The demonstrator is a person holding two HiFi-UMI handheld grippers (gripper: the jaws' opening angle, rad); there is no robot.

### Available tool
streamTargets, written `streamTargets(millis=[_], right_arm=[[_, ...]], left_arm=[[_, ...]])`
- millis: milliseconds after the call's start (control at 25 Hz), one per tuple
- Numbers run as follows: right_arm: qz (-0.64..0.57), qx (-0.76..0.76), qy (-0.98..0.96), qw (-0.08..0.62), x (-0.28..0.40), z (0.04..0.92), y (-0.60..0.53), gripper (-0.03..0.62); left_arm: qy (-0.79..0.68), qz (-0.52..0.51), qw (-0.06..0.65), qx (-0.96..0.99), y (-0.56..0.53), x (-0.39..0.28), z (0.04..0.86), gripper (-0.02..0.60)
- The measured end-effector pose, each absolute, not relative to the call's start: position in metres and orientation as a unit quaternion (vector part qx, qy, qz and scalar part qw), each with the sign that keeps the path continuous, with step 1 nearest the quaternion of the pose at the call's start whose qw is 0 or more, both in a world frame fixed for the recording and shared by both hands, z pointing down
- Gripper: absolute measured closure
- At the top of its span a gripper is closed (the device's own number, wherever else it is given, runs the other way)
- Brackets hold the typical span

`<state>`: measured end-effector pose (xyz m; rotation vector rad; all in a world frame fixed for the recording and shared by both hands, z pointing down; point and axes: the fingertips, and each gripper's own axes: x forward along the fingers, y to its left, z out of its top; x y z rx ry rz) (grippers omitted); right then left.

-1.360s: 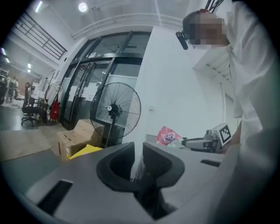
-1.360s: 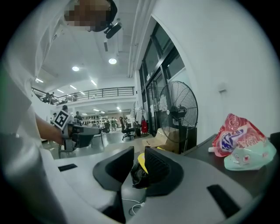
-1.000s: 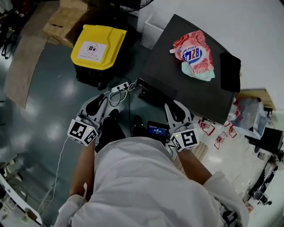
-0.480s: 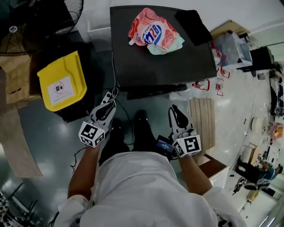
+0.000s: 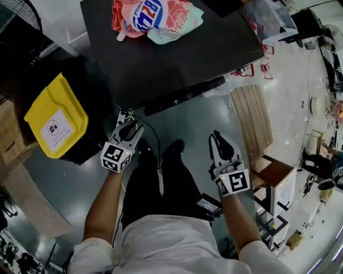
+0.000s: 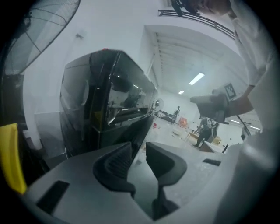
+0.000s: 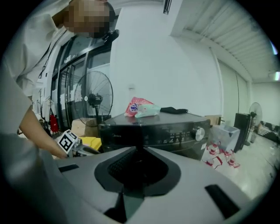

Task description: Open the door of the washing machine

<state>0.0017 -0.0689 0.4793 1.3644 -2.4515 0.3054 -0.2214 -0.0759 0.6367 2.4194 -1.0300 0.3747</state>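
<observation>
The washing machine (image 5: 177,64) is dark and stands against a white wall, right in front of the person; in the right gripper view its front (image 7: 175,131) has a row of small buttons and a round knob (image 7: 200,133); a pink and red soap bag (image 5: 150,16) lies on its top, and a black cloth (image 7: 175,110) lies beside the bag; a yellow bin (image 5: 53,118) stands on the floor to the left of the machine, and a board of wooden slats (image 5: 252,115) lies on the floor to its right.

The left gripper (image 5: 124,115) is held low, near the front left corner of the machine but not touching it; its two jaws have just been opening, and in its own view they (image 6: 139,148) stand apart with nothing between them; the shiny side of the machine (image 6: 105,100) shows past them.

The right gripper (image 5: 215,135) is held low too, out in front of the machine and apart from it; its jaws (image 7: 135,151) are pressed together with nothing in them.

The person's black shoes (image 5: 174,147) are on the grey floor between the two grippers.
</observation>
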Motion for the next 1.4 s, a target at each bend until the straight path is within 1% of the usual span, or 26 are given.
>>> streamTargets(millis=[120,200,360,560,680,760,1000,1120,1400], right_arm=[[0.114,0.476,-0.855,0.172,0.007,0.525,-0.072,0.528],[0.121,0.479,-0.853,0.167,0.01,0.55,-0.075,0.528],[0.127,0.473,-0.857,0.158,0.013,0.591,-0.08,0.528],[0.132,0.445,-0.87,0.165,0.02,0.63,-0.073,0.528],[0.142,0.439,-0.87,0.172,0.028,0.649,-0.068,0.528],[0.145,0.443,-0.868,0.171,0.032,0.657,-0.069,0.528],[0.145,0.457,-0.862,0.167,0.057,0.666,-0.067,0.528],[0.151,0.47,-0.853,0.169,0.075,0.669,-0.057,0.528],[0.162,0.492,-0.84,0.161,0.112,0.672,-0.034,0.53]], left_arm=[[-0.367,0.143,0.234,0.889,-0.096,-0.202,0.67,0.483],[-0.35,0.168,0.213,0.897,-0.104,-0.189,0.692,0.48],[-0.324,0.223,0.169,0.904,-0.109,-0.174,0.739,0.453],[-0.318,0.243,0.159,0.902,-0.113,-0.163,0.772,0.453],[-0.317,0.243,0.152,0.904,-0.112,-0.161,0.779,0.463],[-0.313,0.241,0.141,0.908,-0.114,-0.161,0.779,0.497],[-0.333,0.225,0.145,0.904,-0.119,-0.163,0.777,0.5],[-0.335,0.235,0.145,0.901,-0.116,-0.162,0.779,0.503],[-0.365,0.243,0.172,0.882,-0.107,-0.157,0.779,0.505]])
